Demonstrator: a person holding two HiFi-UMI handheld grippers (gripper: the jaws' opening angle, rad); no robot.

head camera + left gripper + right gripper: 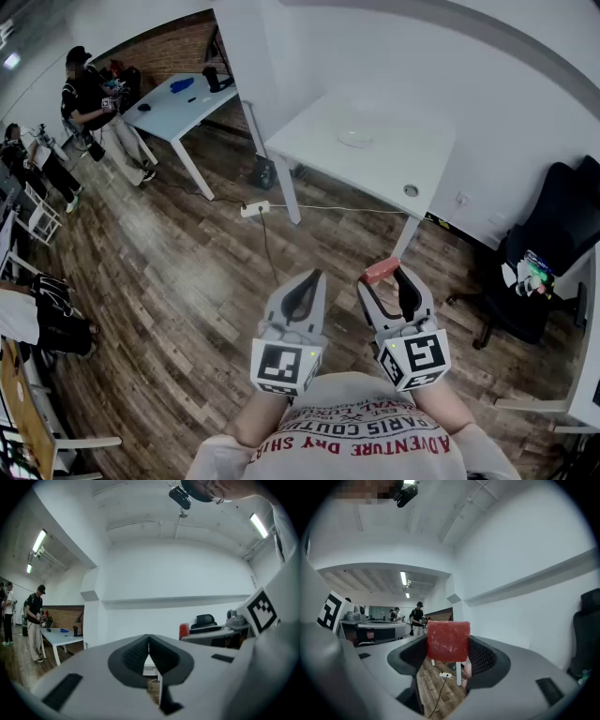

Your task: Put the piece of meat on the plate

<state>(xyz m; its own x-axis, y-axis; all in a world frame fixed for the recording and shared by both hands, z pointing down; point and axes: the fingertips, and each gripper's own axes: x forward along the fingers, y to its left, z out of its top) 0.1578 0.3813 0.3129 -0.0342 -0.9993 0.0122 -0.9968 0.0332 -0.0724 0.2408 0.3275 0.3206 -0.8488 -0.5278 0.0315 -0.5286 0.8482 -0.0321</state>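
Observation:
A red slab of meat (448,641) stands upright between the tips of my right gripper (449,644), which is shut on it; in the head view the meat (380,271) shows as a reddish block at the tip of that gripper (383,277). My left gripper (312,278) is held beside it, level and over the wooden floor, its jaws (148,641) shut with nothing in them. The meat (184,631) also peeks in at the right of the left gripper view. A pale round plate (355,138) lies on the white table (394,159) some way ahead of both grippers.
A white power strip (255,209) with a trailing cable lies on the floor before the table. A black office chair (553,253) stands at the right. A second white table (178,103) and people (89,103) are at the far left.

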